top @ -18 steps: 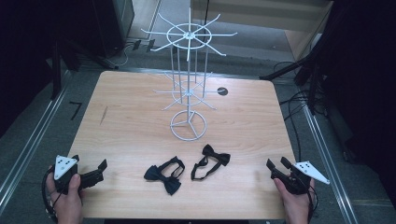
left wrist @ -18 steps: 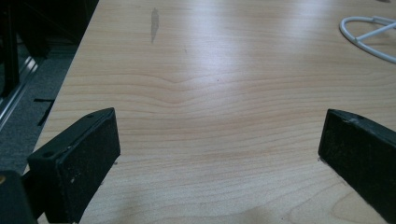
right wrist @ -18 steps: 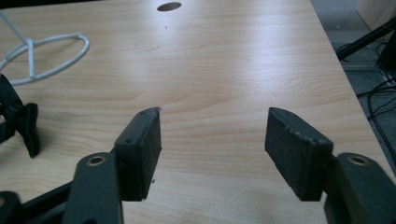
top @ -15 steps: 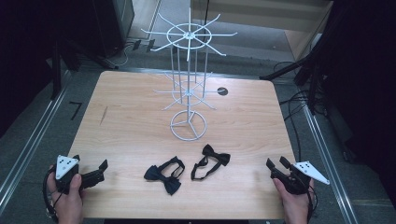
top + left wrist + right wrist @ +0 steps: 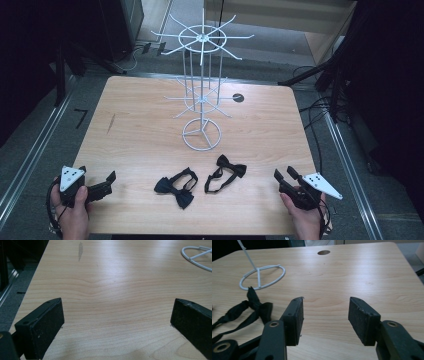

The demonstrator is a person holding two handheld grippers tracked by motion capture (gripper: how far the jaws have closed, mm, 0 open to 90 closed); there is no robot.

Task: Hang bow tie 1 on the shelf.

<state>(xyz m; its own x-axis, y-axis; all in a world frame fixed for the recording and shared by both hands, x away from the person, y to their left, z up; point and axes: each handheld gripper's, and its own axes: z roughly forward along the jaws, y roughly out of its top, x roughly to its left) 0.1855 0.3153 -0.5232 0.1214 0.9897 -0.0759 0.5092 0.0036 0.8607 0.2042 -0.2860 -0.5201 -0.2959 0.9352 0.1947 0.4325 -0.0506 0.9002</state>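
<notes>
Two black bow ties lie on the wooden table (image 5: 145,130) near its front edge, one (image 5: 175,186) left of the other (image 5: 226,172). A white wire display rack (image 5: 201,90) stands behind them on a ring base (image 5: 201,134). My left gripper (image 5: 97,174) rests at the front left corner, open, jaws wide apart over bare wood (image 5: 117,303). My right gripper (image 5: 284,173) sits at the front right, open and holding nothing (image 5: 327,301). In the right gripper view one bow tie (image 5: 249,308) lies to the left of the jaws.
A small round dark hole (image 5: 238,98) marks the table behind the rack, and it shows far off in the right gripper view (image 5: 323,252). The rack's ring base (image 5: 197,257) appears at the top right of the left gripper view. Metal rails and cables run along the floor (image 5: 345,150) beside the table.
</notes>
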